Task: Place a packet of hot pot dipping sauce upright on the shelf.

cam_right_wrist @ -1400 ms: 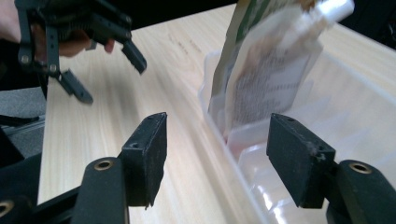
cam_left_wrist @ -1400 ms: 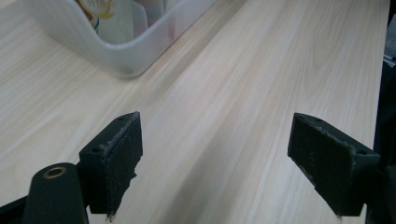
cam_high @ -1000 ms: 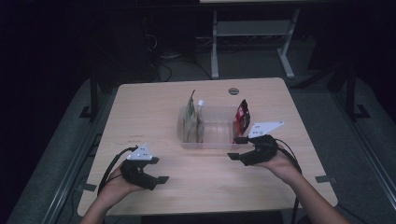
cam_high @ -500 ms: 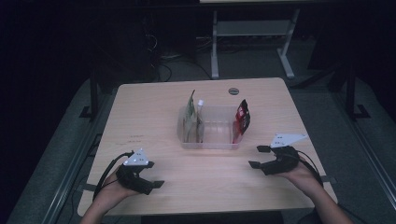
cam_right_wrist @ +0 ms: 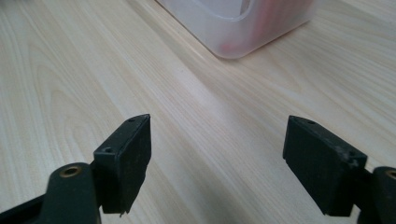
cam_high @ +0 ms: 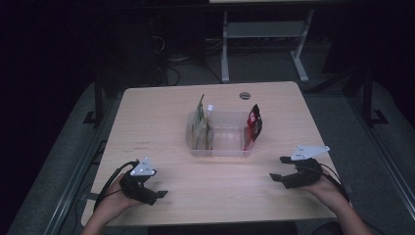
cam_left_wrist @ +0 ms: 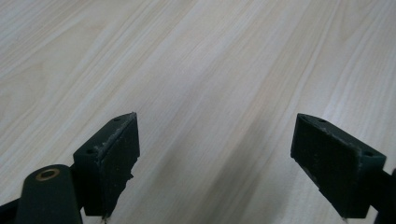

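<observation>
Both my jaws wide open, empty, low over worktop [cam_high: 161, 117]; w/ right gripper [cam_high: 280, 168] nearest clear bin [cam_high: 220, 150], approach red pouch [cam_high: 254, 122] squarely.

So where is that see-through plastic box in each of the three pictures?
High view: the clear box sits mid-table, a red packet standing at its right end.
Left gripper view: bare wooden tabletop between the jaws; the box is not in it.
Right gripper view: the box's corner is at the top, red showing through.
Shared landmark: the pale wood grain.
</observation>
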